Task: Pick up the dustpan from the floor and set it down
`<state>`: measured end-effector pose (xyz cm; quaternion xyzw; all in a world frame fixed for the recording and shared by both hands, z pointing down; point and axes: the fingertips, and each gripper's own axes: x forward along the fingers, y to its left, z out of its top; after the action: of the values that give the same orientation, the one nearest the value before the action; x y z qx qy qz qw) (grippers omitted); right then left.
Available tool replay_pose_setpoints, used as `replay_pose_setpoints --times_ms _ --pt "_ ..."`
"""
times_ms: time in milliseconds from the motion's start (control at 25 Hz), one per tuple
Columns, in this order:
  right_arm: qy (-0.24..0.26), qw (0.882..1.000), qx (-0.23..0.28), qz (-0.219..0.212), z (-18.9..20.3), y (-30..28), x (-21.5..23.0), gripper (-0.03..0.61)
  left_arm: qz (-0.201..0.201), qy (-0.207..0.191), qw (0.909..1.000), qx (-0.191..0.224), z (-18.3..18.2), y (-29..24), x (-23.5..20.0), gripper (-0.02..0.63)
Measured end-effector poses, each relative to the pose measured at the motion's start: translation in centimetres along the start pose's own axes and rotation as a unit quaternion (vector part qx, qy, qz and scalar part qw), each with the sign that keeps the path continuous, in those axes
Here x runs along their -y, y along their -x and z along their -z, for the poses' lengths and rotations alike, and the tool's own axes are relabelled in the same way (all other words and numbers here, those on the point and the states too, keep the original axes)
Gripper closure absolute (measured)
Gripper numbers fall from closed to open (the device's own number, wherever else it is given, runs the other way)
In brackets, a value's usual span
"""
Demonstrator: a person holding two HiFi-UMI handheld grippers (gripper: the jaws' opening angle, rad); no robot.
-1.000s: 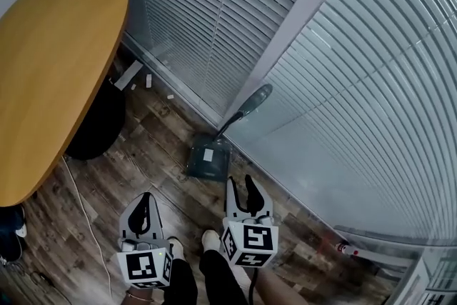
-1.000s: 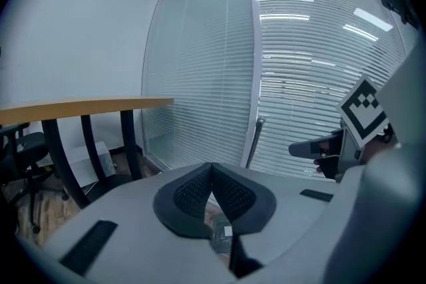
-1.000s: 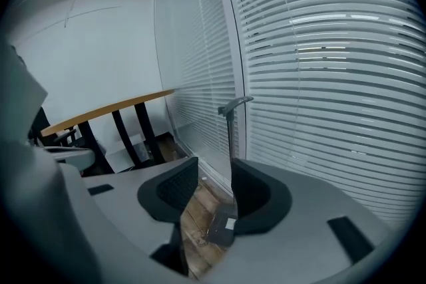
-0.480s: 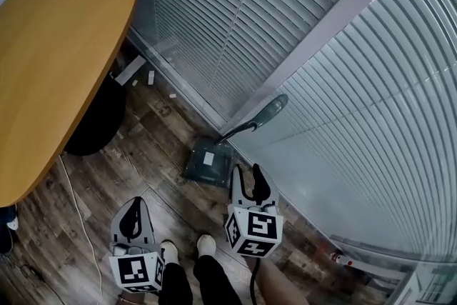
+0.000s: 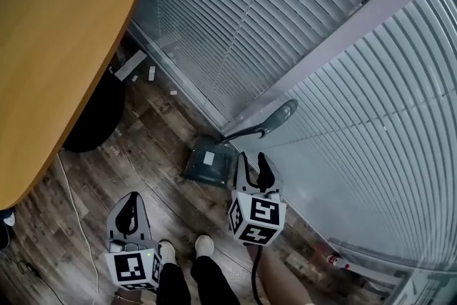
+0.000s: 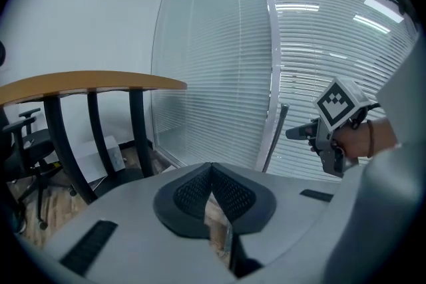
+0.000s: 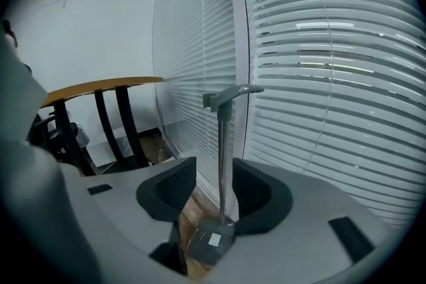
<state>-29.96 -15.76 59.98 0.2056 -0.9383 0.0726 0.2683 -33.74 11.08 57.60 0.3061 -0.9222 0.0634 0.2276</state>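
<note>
A dark grey dustpan (image 5: 206,161) sits on the wood floor against the glass wall. Its long handle (image 5: 265,120) rises to the right. In the right gripper view the pan (image 7: 209,240) lies low between the jaws and the upright handle (image 7: 224,143) stands in the gap, farther ahead. My right gripper (image 5: 250,163) is open, just behind the pan, with nothing touching its pads. My left gripper (image 5: 129,206) hangs lower left over bare floor, away from the dustpan, with its pads pressed together and nothing held (image 6: 212,174). The right gripper (image 6: 311,132) shows from the left gripper view.
An oval wooden table (image 5: 57,39) on a black base (image 5: 100,118) fills the left. Blinds behind glass (image 5: 343,118) run along the right and back. A white cable (image 5: 77,202) trails on the floor, and the person's shoes (image 5: 204,245) are below. An office chair (image 6: 26,143) stands under the table.
My right gripper has moved forward and stands closer to the dustpan, its tips nearly at the pan's rear edge. The left gripper stays low at the left.
</note>
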Motion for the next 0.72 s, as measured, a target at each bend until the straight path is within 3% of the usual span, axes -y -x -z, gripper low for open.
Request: replay_pose_setpoints --times_ms 360,720 --pt "0.005 1.000 -0.005 0.002 -0.5 -3.1 0.7 0.414 0.012 -0.018 0.9998 -0.004 -0.1 -1.9 0.5 0.595" --pt "-0.007 1.000 0.003 0.016 -1.9 -5.5 1.1 0.414 0.010 -0.006 0.9999 -0.008 0.0 -3.0 0.2 0.595"
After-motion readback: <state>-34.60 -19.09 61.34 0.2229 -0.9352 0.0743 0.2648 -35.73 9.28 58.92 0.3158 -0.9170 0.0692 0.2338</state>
